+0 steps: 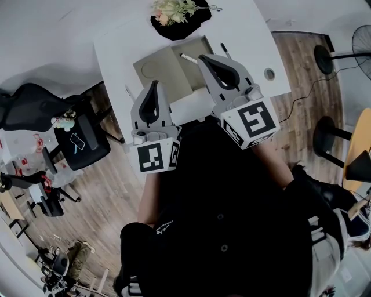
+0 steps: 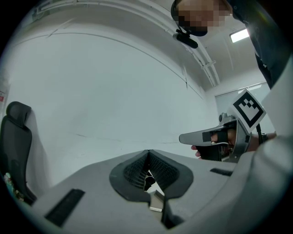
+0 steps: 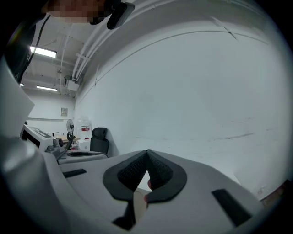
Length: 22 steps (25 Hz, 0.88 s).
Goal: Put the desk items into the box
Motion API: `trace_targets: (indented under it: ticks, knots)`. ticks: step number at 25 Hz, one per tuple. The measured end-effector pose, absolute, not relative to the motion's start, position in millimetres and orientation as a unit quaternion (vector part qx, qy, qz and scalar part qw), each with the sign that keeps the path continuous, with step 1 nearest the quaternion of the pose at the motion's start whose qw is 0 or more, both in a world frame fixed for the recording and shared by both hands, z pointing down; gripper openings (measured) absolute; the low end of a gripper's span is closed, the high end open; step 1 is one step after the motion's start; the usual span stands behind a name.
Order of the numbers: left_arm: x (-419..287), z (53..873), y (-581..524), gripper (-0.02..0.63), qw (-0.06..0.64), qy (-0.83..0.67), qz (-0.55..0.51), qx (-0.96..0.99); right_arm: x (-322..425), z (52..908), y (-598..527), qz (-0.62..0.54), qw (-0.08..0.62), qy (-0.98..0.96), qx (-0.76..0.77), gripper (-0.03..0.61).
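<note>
- Risk, closed jaws: the left claw (image 1: pixel 154 84) and the right claw (image 1: pixel 204 58) each have their pads pressed together tip to tip, with nothing held. Lowered like this, a claw would push a pen along instead of taking it, and the pen could roll off the worktop (image 1: pixel 243 29).
- Risk, blind descent: both claws point level at the pale wall, and their own views show no desk item. Brought down without tilting, a tip could strike the wall of the box (image 1: pixel 159 72) and shift it.
- Risk, weak grip: the pens are thin, round and lying flat. A shallow pinch near one end would likely let the pen swing or slip out on the way to the box.
- Risk, flowers: the black dish of flowers (image 1: pixel 177 14) stands at the far edge, past the box. A long reach could snag the loose stems.
- Location of items: the box lies open on the worktop, just ahead of the person. A white pen (image 1: pixel 188 58) lies at its open part; inside or on the rim cannot be told. A dark pen (image 1: pixel 225 50) lies on the worktop just beside the box's right edge.
- Relation to the claws: in the head view the right claw's tip shows between the two pens, and the left claw over the box's near left corner. Both appear raised well clear, touching nothing.
</note>
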<state>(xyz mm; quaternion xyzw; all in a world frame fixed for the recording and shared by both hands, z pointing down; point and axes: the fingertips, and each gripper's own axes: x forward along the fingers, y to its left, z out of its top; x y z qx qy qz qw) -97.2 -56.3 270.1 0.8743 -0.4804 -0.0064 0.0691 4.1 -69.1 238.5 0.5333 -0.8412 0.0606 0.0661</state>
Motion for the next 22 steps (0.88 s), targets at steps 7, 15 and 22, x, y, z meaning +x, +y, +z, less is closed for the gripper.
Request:
trace_targets:
  ticks: [7,15,22]
  knots:
    - [-94.9,272.9,-55.1,0.008,0.073,-0.478,-0.004,0.875,8.5,243.3,-68.1,0.069,0.073,-0.840,0.534,-0.002]
    - [-93.2,274.1,-56.0,0.008,0.072,-0.472,-0.005,0.879,12.2,244.8,-70.7,0.069,0.081,-0.839,0.534,-0.002]
    - [-94.9,275.6,-59.3,0.008,0.080,-0.472,-0.007,0.878,19.0,249.7,-74.3,0.077,0.090,-0.830,0.545,-0.002]
